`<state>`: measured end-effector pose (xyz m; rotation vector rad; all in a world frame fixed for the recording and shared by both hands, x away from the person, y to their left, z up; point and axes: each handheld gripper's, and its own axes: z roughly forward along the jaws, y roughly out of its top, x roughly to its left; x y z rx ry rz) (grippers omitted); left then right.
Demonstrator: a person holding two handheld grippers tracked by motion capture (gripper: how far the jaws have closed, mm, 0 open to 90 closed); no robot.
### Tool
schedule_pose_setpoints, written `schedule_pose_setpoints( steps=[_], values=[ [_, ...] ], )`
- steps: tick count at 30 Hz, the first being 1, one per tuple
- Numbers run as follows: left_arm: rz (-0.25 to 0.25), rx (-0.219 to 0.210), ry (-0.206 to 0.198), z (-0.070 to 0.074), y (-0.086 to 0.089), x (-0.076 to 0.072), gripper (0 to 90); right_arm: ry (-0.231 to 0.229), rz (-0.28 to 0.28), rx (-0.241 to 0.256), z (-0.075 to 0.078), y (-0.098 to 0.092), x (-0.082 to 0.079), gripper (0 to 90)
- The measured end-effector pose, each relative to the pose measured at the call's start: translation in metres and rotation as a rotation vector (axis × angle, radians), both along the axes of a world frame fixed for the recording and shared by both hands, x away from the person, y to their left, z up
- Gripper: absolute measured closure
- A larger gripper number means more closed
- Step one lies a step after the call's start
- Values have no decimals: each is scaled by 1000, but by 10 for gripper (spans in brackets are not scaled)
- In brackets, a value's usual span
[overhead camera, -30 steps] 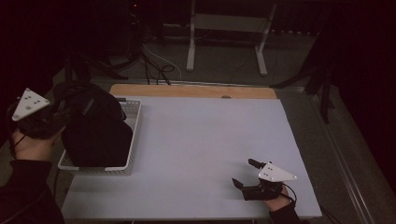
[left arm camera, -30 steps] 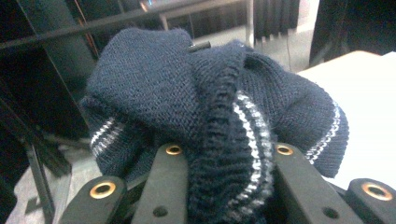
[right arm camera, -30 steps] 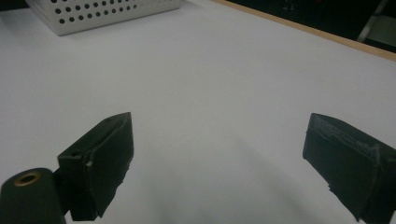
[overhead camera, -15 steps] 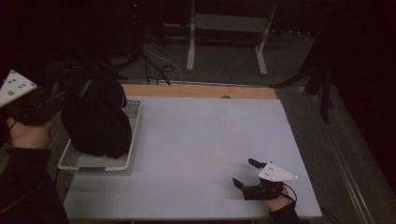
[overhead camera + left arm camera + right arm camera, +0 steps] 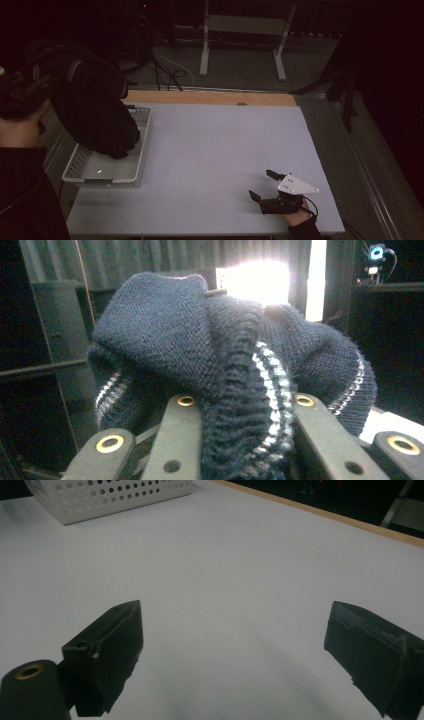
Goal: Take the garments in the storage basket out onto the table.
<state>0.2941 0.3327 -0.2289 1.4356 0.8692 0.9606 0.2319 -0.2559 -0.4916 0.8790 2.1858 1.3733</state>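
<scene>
A dark navy knitted garment with thin white stripes hangs over the white perforated basket, its lower end still inside the basket. My left gripper is raised at the far left and shut on the garment's bunched fabric. The left gripper view has the knit pinched between the black jaws of that gripper. At the table's front right, my right gripper rests low over the surface. Its jaws stand wide apart and hold nothing, as the right gripper view of it confirms.
The white table top has a wooden strip along its far edge. The basket stands at the table's left side. Behind the table are a metal stand and cables on the dark floor.
My left gripper has risen and moved left, and the garment has come up out of the basket with it. The right gripper has not moved.
</scene>
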Motion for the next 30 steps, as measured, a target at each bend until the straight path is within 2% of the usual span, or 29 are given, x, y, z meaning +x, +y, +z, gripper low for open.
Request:
schedule_pose_setpoints(
  steps=[2,6,7,10,12,19,20,24,26,30],
  values=[
    [8,-8,-17,6,-1,-1,791,-1,-2,-4,0,0,0,92],
    [-19,-26,-32,17,-3,0,791,-1,-2,0,0,0,0,92],
    [-7,-18,-39,20,-5,0,791,0,-2,2,0,0,0,92],
    [-21,-25,-50,25,-9,0,791,1,0,0,0,0,0,92],
    [-9,-4,-51,25,-11,1,791,2,0,1,0,0,0,92],
    [-34,-31,-17,12,-9,6,790,-1,-4,4,0,-2,-1,92],
    [-27,-32,-23,12,-10,6,790,-2,-5,0,0,-2,-1,92],
    [-49,-45,-38,13,-11,3,789,-7,-4,-4,0,-1,-2,92],
    [-62,-67,-34,14,-11,2,789,-5,-5,-4,0,-2,-2,92],
    [-70,-70,-52,21,-15,2,789,-5,-1,-7,0,0,-2,92]
  ],
)
